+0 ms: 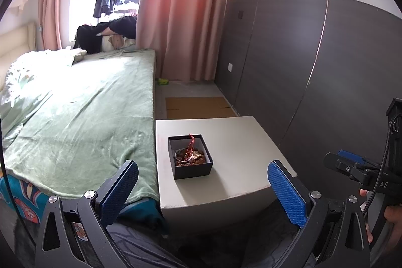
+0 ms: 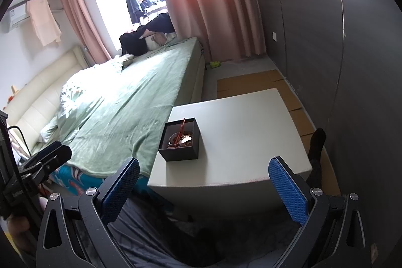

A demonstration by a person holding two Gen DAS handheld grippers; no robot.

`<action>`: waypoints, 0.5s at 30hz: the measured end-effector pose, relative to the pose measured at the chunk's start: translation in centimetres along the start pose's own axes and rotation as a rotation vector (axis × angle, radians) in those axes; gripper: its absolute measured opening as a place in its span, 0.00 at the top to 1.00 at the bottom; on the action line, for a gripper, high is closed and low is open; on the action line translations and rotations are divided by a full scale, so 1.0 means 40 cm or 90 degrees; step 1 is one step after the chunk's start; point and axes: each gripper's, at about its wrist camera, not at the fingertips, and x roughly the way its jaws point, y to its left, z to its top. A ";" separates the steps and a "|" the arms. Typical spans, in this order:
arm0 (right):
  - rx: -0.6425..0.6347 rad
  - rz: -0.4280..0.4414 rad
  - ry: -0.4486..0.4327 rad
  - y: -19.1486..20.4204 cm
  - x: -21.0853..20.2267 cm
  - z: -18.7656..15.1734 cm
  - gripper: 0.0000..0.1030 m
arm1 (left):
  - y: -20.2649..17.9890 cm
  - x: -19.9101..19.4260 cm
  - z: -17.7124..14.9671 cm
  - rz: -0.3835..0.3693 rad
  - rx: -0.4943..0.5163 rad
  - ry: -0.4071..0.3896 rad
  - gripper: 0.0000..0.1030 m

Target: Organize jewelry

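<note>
You're in a bedroom, with a pale desk (image 1: pixel 226 155) wedged between the green-covered bed (image 1: pixel 88 104) and a dark wall panel. The black jewelry box (image 1: pixel 190 156) sits lidless on the desk's bed-side half, and inside there's a beaded bracelet, a silvery ring and a red cord (image 1: pixel 192 142) poking up over the rim, though the pieces are too small to sort out properly. Both your left tongs (image 1: pixel 203 190) and right tongs (image 2: pixel 204 189) are spread wide and empty, hanging short of the desk's near edge. The box lies ahead, slightly left of centre for both, and I'd say your left is better lined up.
</note>
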 end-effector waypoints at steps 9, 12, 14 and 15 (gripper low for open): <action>0.001 0.000 0.003 -0.002 -0.001 -0.004 0.00 | -0.003 -0.007 -0.002 0.003 0.009 -0.002 0.00; 0.003 -0.001 0.005 0.003 -0.005 -0.011 0.00 | -0.006 -0.005 -0.004 0.006 0.017 0.001 0.00; 0.005 -0.001 0.006 0.003 -0.007 -0.014 0.00 | -0.007 -0.003 -0.005 0.006 0.017 0.002 0.00; 0.005 -0.001 0.005 0.004 -0.007 -0.015 0.00 | -0.007 -0.003 -0.005 0.005 0.018 0.003 0.00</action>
